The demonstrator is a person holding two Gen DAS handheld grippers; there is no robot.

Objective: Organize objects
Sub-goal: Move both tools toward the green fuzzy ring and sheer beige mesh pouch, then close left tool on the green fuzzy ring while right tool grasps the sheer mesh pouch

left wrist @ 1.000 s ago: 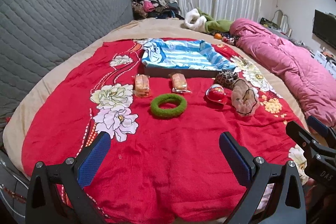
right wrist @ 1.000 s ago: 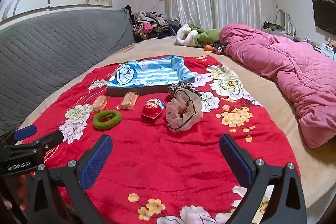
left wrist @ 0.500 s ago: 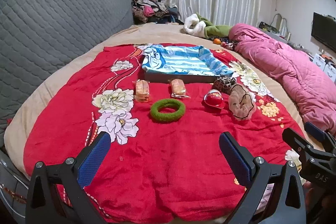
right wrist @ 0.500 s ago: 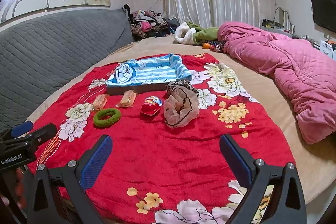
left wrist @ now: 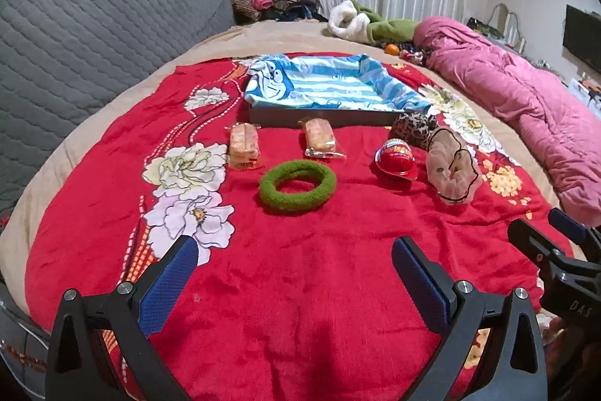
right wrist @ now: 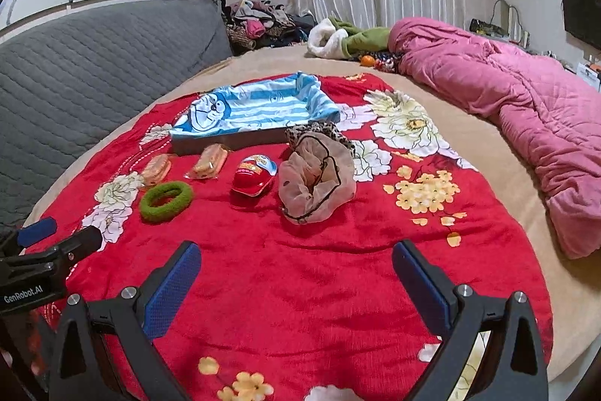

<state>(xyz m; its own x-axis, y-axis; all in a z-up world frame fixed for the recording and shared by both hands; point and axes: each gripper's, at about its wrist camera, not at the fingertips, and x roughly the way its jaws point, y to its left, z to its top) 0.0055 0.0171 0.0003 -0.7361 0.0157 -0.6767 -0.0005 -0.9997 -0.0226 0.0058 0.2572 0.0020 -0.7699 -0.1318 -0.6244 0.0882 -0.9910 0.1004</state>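
While both tools hover low over the near edge of the red floral blanket [left wrist: 300, 288], neither touches anything. Left tongs [left wrist: 295, 273]: blue pads spread wide, nothing between them, pointing toward 12 o'clock at the row of objects. Right tongs [right wrist: 296, 273]: likewise spread wide, nothing held, aimed the same way from a position further right; in the left wrist view they show at 4 o'clock, at the frame edge.

Objects on blanket, left wrist view, all well beyond the pads:
- green fuzzy ring [left wrist: 297, 186], nearest, at 12 o'clock, lying flat.
- two wrapped snack cakes, one [left wrist: 244, 150] at 11 o'clock of the ring, the other [left wrist: 320, 138] at 1 o'clock of it, apart from each other.
- red toy cap [left wrist: 396, 160] at 2 o'clock of the ring.
- beige mesh scrunchie [left wrist: 452, 171] just beside the cap at its 3 o'clock; leopard-print scrunchie [left wrist: 413, 128] touching it on the far side.
- shallow box lined with a blue striped cartoon cloth [left wrist: 326, 89] behind the row, at 12 o'clock; snack cakes lie just before its front wall.

Surroundings: grey quilted headboard [left wrist: 94, 36] at 10 o'clock; pink quilt [right wrist: 526, 108] at 2 o'clock on the bed; clothes pile [right wrist: 259, 21] by the curtains. No obstacle between pads and the ring.
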